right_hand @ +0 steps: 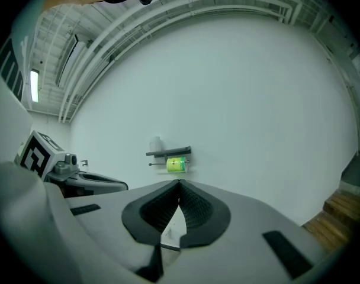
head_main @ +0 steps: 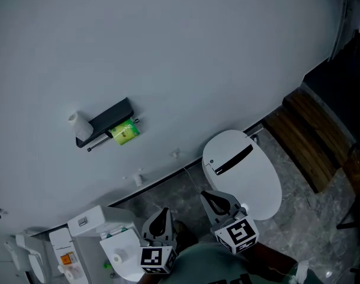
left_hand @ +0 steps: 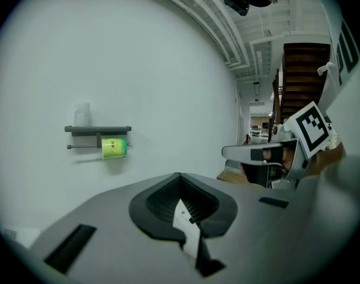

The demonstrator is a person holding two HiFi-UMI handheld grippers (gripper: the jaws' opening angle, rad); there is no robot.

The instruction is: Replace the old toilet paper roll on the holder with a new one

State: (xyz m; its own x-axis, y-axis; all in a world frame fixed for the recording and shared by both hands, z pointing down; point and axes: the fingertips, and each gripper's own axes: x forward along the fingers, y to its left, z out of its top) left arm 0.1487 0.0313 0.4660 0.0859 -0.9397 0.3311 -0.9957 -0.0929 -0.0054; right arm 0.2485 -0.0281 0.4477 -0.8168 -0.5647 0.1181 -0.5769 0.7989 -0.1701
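A dark shelf holder (head_main: 109, 118) hangs on the pale wall. On its bar sits a green-wrapped roll (head_main: 126, 132), and a white roll (head_main: 79, 123) stands on the shelf's left end. My left gripper (head_main: 164, 210) and right gripper (head_main: 208, 195) are side by side low in the head view, far from the holder, both shut with nothing held. In the left gripper view, the left gripper (left_hand: 180, 175) points at the wall right of the green roll (left_hand: 113, 147). The right gripper (right_hand: 180, 183) points just below the green roll (right_hand: 176, 165).
A white toilet with its lid down (head_main: 245, 173) stands against the wall on the right. Beyond it are wooden steps (head_main: 313, 138). A white unit (head_main: 100, 229) holding a white roll (head_main: 118, 257) is at the lower left. The floor is grey stone.
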